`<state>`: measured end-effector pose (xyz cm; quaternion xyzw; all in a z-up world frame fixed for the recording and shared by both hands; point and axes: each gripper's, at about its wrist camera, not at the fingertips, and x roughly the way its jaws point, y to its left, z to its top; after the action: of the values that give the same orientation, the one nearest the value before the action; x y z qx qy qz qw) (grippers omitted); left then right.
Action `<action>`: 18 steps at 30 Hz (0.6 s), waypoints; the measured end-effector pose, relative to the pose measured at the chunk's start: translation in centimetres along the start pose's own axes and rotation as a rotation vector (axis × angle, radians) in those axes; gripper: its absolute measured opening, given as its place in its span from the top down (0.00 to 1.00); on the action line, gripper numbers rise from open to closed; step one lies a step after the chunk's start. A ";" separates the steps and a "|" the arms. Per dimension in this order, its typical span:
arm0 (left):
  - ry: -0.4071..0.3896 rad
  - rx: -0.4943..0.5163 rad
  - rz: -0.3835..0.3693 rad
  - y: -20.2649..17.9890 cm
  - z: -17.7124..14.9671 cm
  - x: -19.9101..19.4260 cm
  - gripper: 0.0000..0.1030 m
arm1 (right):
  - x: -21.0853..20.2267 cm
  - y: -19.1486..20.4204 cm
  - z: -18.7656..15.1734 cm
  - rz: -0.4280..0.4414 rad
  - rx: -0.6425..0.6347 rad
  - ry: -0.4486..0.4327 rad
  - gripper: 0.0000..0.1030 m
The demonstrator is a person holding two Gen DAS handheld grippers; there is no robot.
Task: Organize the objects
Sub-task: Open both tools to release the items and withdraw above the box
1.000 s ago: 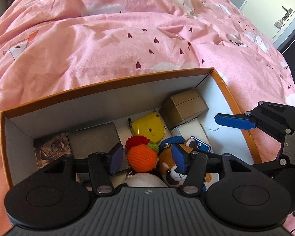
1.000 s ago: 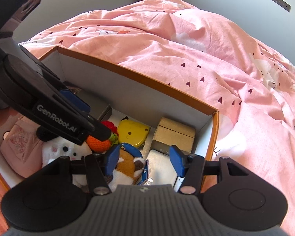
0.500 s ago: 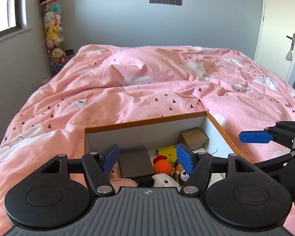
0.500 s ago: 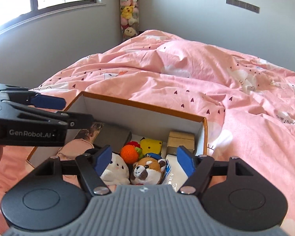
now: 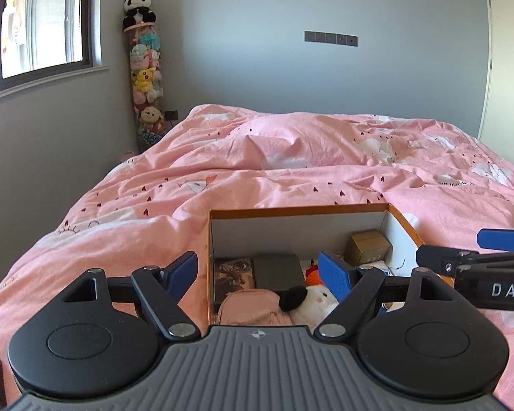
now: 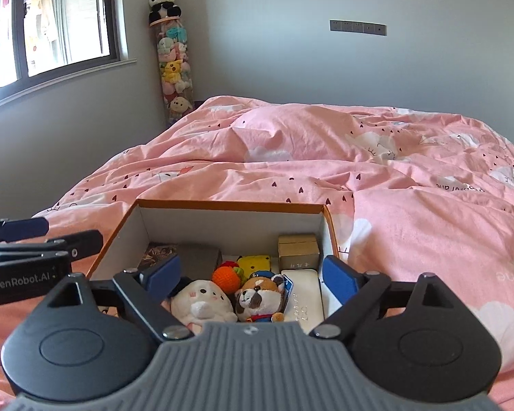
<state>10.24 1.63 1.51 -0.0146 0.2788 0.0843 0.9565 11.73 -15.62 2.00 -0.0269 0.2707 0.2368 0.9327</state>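
Note:
An open orange-edged cardboard box (image 6: pixel 229 206) lies on the pink bed; it also shows in the left wrist view (image 5: pixel 298 209). Inside are a white plush (image 6: pixel 200 303), a brown dog plush (image 6: pixel 257 296), an orange knitted toy (image 6: pixel 226 278), a yellow toy (image 6: pixel 255 263), a small brown carton (image 6: pixel 298 250), a white case (image 6: pixel 303 299) and a dark box (image 6: pixel 198 257). My left gripper (image 5: pixel 258 274) is open and empty, held back above the box's near left side. My right gripper (image 6: pixel 248 275) is open and empty, above the box's near edge.
The pink duvet (image 6: pixel 359 171) covers the whole bed around the box. A tall clear tube of plush toys (image 6: pixel 173 78) with a panda on top stands in the far left corner. A window (image 6: pixel 51 17) is on the left wall. A door (image 5: pixel 507 68) is at the far right.
Both grippers have pulled up and back from inside the box and levelled out. The view now takes in the whole bed and the room. Both stay open and empty.

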 end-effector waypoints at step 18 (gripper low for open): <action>0.163 -0.075 0.017 1.3 -4.1 2.1 0.10 | 3.0 0.3 -3.8 -0.048 0.017 0.115 0.11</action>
<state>9.58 2.91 -3.07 -0.0550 0.3525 0.1012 0.9287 11.89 -14.76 -2.78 -0.0391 0.3250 0.2099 0.9213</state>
